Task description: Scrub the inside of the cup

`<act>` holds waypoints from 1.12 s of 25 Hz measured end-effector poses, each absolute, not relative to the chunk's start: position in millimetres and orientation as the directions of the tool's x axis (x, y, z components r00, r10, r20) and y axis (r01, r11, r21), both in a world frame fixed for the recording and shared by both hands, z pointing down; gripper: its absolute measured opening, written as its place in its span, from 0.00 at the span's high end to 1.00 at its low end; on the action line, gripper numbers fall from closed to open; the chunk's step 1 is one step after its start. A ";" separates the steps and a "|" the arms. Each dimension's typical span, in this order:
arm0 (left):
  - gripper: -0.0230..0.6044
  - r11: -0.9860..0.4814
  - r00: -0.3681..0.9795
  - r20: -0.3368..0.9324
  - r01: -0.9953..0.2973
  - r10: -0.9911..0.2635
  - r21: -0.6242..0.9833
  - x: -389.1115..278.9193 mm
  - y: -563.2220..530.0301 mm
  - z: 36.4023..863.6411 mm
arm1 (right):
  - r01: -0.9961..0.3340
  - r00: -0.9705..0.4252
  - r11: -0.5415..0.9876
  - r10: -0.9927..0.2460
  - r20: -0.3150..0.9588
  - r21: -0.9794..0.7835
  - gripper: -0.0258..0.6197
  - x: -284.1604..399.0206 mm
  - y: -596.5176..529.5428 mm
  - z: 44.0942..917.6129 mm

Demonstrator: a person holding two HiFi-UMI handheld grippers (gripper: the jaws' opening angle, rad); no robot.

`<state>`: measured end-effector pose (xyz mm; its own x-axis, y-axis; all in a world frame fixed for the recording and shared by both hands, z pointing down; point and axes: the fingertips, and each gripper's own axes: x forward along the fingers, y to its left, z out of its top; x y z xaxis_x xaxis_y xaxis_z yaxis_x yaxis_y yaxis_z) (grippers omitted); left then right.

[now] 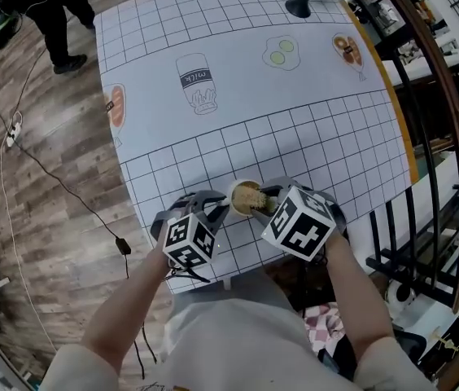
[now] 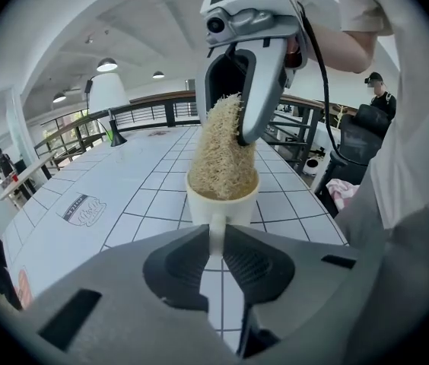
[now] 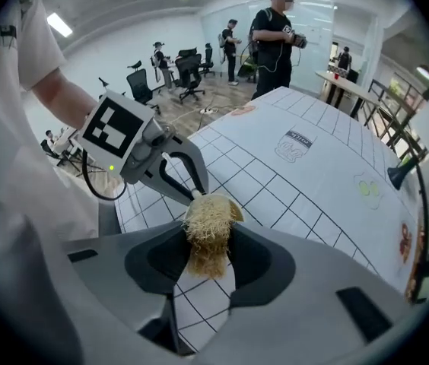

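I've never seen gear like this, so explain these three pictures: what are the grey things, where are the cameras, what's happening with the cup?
No robot: a person holds a gripper in each hand. One picture looks down from a camera on the person's head; the other two come from cameras on the grippers. The left gripper is shut on the handle of a white cup at the near edge of a grid-patterned table. The right gripper holds a straw-coloured scrubber pushed into the cup.

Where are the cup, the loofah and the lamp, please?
cup [image 2: 235,207]: left gripper view, white front wall.
loofah [image 3: 208,233]: right gripper view, fibrous middle.
lamp [image 2: 106,96]: left gripper view, white shade.
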<state>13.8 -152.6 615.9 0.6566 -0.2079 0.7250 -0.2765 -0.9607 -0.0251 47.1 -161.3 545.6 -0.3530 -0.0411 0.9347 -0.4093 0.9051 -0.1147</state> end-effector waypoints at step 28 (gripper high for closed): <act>0.86 -0.940 0.674 0.700 -0.341 -0.236 0.012 12.5 -156.8 617.7 | -0.324 -0.253 0.945 -0.038 0.967 -0.047 0.79 28.1 -161.5 603.4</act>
